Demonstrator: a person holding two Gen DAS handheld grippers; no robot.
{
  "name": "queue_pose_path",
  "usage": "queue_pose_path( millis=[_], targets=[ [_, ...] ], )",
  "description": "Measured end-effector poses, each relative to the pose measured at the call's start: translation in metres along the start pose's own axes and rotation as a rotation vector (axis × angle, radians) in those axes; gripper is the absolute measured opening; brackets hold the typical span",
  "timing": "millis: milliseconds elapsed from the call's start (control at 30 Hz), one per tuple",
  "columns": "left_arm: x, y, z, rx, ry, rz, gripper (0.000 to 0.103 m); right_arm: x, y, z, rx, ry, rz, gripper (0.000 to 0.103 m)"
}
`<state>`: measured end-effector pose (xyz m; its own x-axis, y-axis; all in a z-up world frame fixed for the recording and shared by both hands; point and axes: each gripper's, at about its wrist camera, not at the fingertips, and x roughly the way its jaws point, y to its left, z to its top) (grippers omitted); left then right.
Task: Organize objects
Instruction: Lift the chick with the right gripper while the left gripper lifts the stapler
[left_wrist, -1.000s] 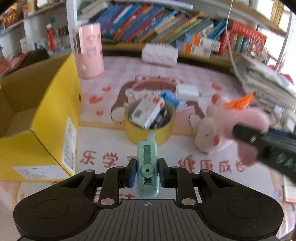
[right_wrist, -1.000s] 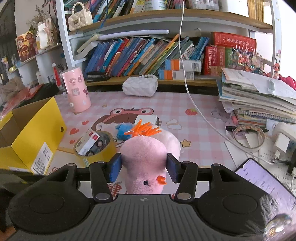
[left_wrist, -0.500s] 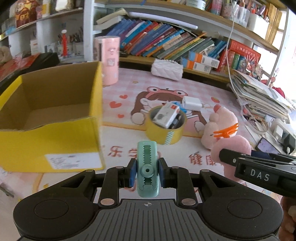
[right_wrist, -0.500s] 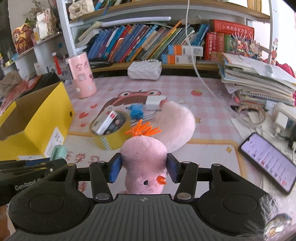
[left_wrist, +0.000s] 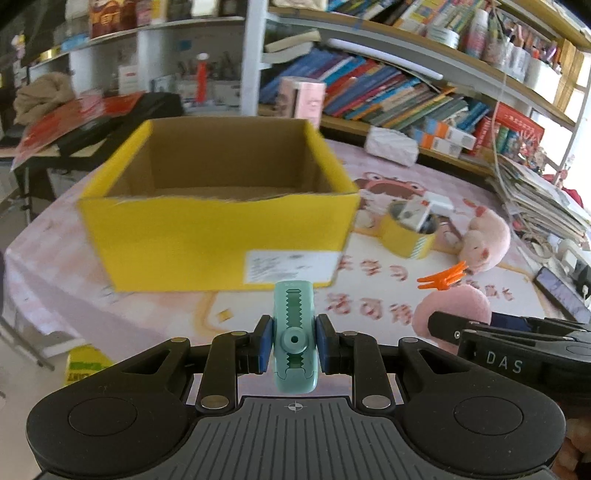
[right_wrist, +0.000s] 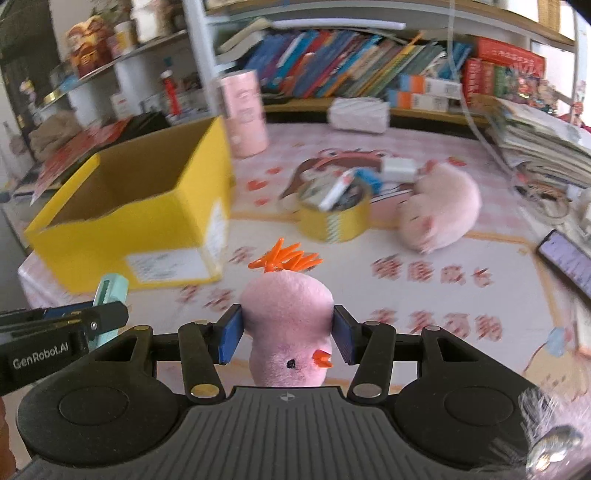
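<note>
Yellow box at 12 o'clock looks empty; left gripper clamps green clip, right gripper clamps pink plush; tape roll, second plush left.

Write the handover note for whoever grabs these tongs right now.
Left tongs: shut on a green clip.
Right tongs: shut on a pink plush toy with an orange crest.
Yellow box: open on the table, nothing visible inside.
On the mat: tape roll stuffed with small items, second pink plush.
Done: both items picked up.
Left: likely drop both into the box, then collect the rest.
</note>
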<state>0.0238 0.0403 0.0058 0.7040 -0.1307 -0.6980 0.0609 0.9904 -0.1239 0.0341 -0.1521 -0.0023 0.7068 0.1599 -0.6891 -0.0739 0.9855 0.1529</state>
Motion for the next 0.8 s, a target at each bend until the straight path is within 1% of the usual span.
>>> queue_pose_path(
  millis=[333, 567, 800],
  targets=[
    [-0.034, 0.044, -0.025, 0.009, -0.008, 0.017, 0.023, -0.016, 0.056, -0.033, 0.003, 0.005, 0.029, 0.049],
    [-0.05, 0.065, -0.036, 0.019, -0.022, 0.016, 0.023, -0.027, 0.08, -0.049, 0.018, -0.004, 0.029, 0.049],
    [-0.06, 0.078, -0.038, 0.025, -0.045, 0.013, 0.023, -0.032, 0.1, -0.056, 0.011, -0.021, 0.034, 0.049]
  ],
)
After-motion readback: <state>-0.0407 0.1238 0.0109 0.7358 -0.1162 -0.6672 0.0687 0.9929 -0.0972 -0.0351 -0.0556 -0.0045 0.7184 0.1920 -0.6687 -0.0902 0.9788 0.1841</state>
